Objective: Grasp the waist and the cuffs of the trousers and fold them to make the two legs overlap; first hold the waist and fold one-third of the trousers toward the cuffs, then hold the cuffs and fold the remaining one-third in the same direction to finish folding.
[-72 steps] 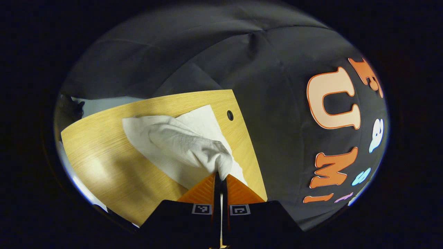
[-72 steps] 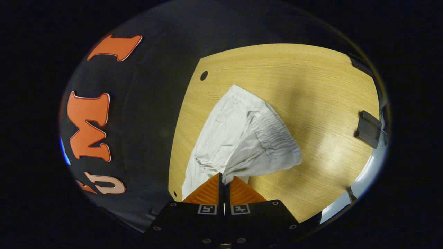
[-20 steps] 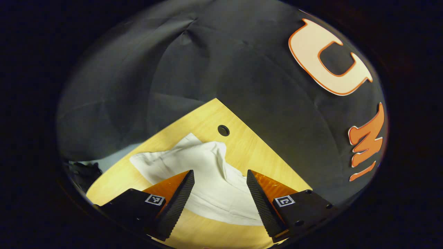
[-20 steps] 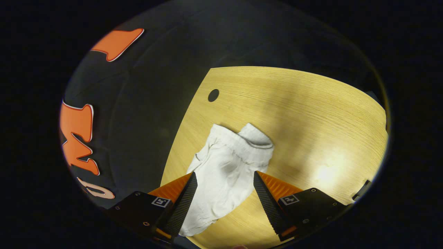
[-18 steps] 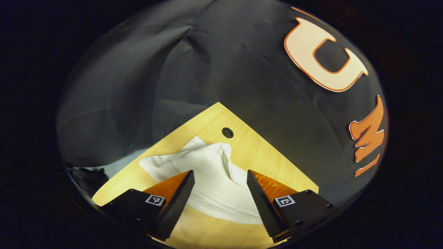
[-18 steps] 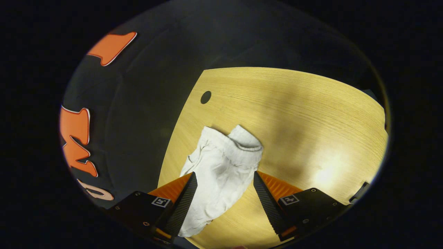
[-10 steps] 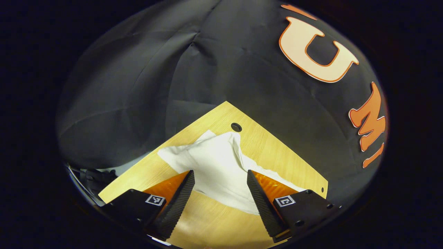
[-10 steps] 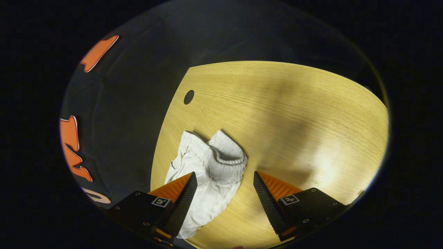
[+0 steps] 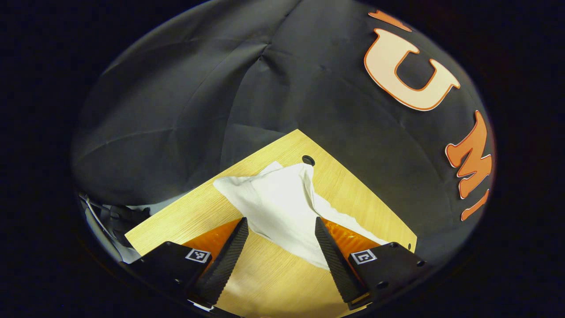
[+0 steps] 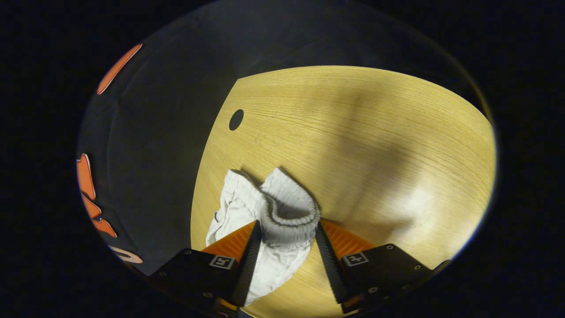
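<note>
- Where the wooden counter [image 9: 282,282] runs toward the booth's black cloth wall [image 9: 185,97], I see the white trousers [image 9: 282,203] lying on it, just short of the round hole [image 9: 308,159] near its far edge.
- In the left gripper view the cloth is flat and creased, one layer folded over another, with a ragged edge trailing toward the right corner.
- My left hand-held gripper [image 9: 280,245] hangs over that cloth with its fingers spread wide; I see nothing pinched between them.
- In the right gripper view the trousers [image 10: 247,212] are bunched up, and the gathered elastic waist [image 10: 289,212] stands in a rounded, ribbed hump.
- My right hand-held gripper [image 10: 286,251] sits around that waist, a finger on each side and close to the cloth; I cannot tell whether both fingers press on it.
- The hole [image 10: 236,119] lies well beyond the waist there, close to the counter [image 10: 375,145] edge.
</note>
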The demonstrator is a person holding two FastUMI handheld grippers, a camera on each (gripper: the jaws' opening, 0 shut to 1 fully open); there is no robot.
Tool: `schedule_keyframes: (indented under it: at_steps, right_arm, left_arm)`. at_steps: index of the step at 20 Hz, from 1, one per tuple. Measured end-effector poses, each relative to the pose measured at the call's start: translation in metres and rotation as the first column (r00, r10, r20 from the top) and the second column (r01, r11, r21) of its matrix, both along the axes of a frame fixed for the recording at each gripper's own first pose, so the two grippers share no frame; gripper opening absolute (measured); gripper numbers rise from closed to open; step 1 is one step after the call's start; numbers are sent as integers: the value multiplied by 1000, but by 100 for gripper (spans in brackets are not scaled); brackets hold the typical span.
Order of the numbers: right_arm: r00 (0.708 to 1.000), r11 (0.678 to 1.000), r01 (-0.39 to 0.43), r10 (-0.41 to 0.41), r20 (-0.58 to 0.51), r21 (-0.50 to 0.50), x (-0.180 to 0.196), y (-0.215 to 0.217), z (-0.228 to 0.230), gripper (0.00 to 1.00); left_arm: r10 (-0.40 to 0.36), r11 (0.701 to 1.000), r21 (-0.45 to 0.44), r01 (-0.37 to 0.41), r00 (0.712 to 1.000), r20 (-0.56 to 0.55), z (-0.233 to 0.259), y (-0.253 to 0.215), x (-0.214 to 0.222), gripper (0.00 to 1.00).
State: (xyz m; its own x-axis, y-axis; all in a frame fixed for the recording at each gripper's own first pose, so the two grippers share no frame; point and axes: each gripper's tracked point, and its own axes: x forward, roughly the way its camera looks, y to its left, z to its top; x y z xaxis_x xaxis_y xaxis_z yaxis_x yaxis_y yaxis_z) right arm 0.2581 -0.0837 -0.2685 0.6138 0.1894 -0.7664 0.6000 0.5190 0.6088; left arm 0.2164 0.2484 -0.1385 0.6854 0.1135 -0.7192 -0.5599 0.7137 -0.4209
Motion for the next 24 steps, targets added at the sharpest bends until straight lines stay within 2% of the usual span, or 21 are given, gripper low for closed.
schedule_keyframes:
  at_steps: [1,2,3,4,5,7,11,16,20,24]
  right_arm:
    - [1000,1000,-4,4,-8,-4,-1,-1,-4,53]
    - [1000,1000,-2,2,-21,-3,-3,-2,-5,56]
    - [1000,1000,0,0,-13,-10,1,0,-2,21]
    - [1000,999,-12,12,-8,-34,1,0,-3,20]
    - [1000,998,-24,23,-5,-60,0,2,-3,13]
    - [999,994,-38,40,13,-102,2,4,3,5]
    - [993,985,-78,90,72,-153,4,9,41,4]
    - [972,986,-106,129,197,-127,11,45,99,5]
    - [950,970,-145,191,247,-195,11,71,135,4]
    - [923,940,-173,259,286,-294,-6,110,175,4]
  left_arm:
    - [4,1000,-2,-4,1000,-2,1,-1,-2,100]
    - [8,1000,-7,-8,1000,-3,1,-2,-4,100]
    - [12,1000,-12,-12,1000,-6,0,-2,-6,100]
    - [16,1000,-14,-16,1000,-5,-2,0,-10,100]
    - [18,1000,-13,-18,1000,-4,-2,2,-13,100]
    - [16,1000,-11,-16,1000,3,1,2,-16,100]
    - [6,1000,-15,-6,1000,14,3,2,-16,100]
    - [-22,999,-32,23,999,31,3,3,-17,100]
    - [-46,998,-31,47,998,37,1,19,-21,100]
    - [-84,996,-35,85,995,45,-3,41,-24,99]
